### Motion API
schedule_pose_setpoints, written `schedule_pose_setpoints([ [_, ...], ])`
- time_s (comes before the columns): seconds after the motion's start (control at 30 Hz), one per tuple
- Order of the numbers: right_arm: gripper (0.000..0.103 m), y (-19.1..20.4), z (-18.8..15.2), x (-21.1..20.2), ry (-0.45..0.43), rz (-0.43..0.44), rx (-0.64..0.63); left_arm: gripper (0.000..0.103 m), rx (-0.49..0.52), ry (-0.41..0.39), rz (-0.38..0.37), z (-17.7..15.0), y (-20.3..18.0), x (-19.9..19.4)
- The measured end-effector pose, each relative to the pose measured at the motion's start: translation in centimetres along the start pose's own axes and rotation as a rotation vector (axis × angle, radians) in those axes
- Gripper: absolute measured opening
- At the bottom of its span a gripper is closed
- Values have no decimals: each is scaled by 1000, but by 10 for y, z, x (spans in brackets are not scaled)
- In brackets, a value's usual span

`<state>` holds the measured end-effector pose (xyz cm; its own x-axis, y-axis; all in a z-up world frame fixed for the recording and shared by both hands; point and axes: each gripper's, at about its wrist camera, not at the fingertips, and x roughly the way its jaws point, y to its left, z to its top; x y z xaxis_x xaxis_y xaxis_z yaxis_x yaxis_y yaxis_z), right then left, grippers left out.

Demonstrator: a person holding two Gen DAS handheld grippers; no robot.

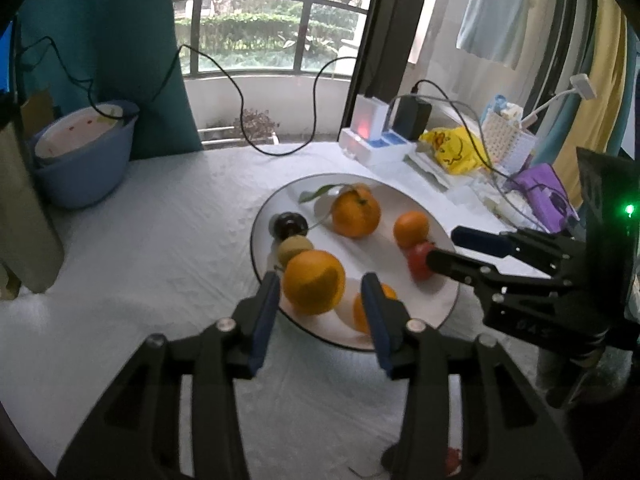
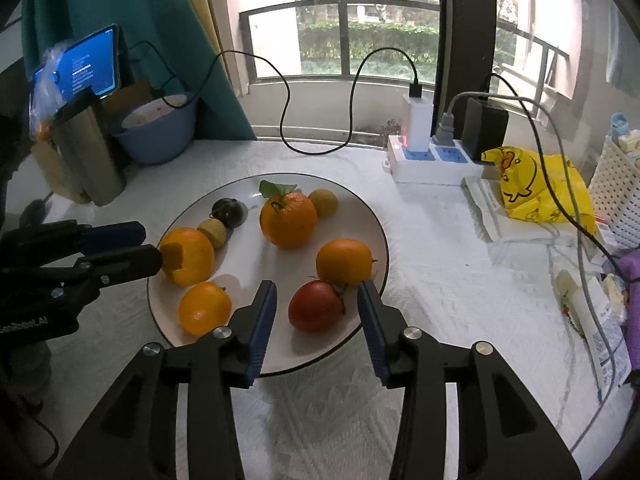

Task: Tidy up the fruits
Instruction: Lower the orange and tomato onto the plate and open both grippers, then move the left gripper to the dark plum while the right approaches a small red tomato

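Note:
A white plate (image 2: pixel 376 216) with a dark rim holds several fruits. My left gripper (image 1: pixel 320 284) is open around a large orange (image 1: pixel 314 282), its fingers on either side and apart from it; from the right wrist view it (image 2: pixel 152 246) reaches the same orange (image 2: pixel 188 256). My right gripper (image 2: pixel 316 294) is open around a red tomato (image 2: pixel 316 312); it also shows in the left wrist view (image 1: pixel 440 246) by the tomato (image 1: pixel 418 266). A leafy orange (image 2: pixel 288 220), two smaller oranges (image 2: pixel 344 262) (image 2: pixel 204 308), two yellowish fruits (image 2: pixel 323 202) (image 2: pixel 214 232) and a dark fruit (image 2: pixel 228 212) lie around.
A blue basin (image 2: pixel 158 136) and a metal cylinder (image 2: pixel 90 152) stand at the back left. A power strip with chargers (image 2: pixel 430 160), a yellow duck bag (image 2: pixel 536 188), a white basket (image 2: pixel 616 196) and cables crowd the right. A white cloth covers the table (image 2: pixel 440 248).

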<state>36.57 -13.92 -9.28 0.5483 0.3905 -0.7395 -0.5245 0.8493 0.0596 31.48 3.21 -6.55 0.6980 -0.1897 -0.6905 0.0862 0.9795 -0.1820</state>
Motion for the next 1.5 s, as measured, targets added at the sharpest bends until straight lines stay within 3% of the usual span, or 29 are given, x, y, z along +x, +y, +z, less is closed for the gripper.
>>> schedule_pose_setpoints([
  [0.77,44,27,-35,-68,-30,28,23,46,-4,-31,-35,-41,-18,-56],
  [1.5,44,80,-81,-57,77,201,-1,46,-53,7,2,-99,-6,-75],
])
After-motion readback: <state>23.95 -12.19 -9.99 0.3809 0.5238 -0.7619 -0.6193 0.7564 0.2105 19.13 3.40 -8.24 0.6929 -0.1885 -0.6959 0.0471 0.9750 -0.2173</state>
